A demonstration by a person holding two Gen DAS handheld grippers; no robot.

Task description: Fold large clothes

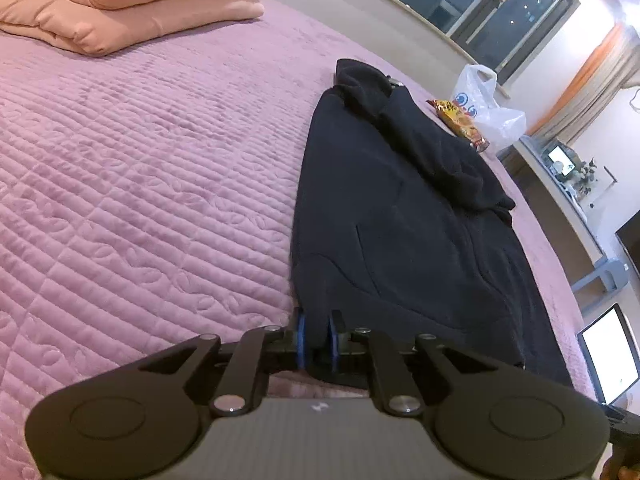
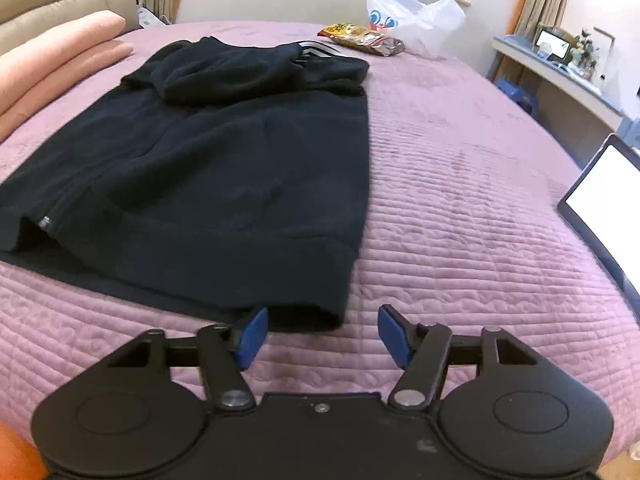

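A large black fleece jacket lies flat on the purple quilted bed, sleeves folded in over the upper part. My left gripper is shut on the jacket's near hem corner, with dark fabric between its blue pads. In the right wrist view the jacket fills the left half of the bed. My right gripper is open and empty, low over the quilt at the jacket's near right hem corner, its left pad touching the hem edge.
A folded peach duvet lies at the head of the bed. A snack packet and a white plastic bag sit at the far edge. A lit laptop stands at the right edge. A desk is beyond.
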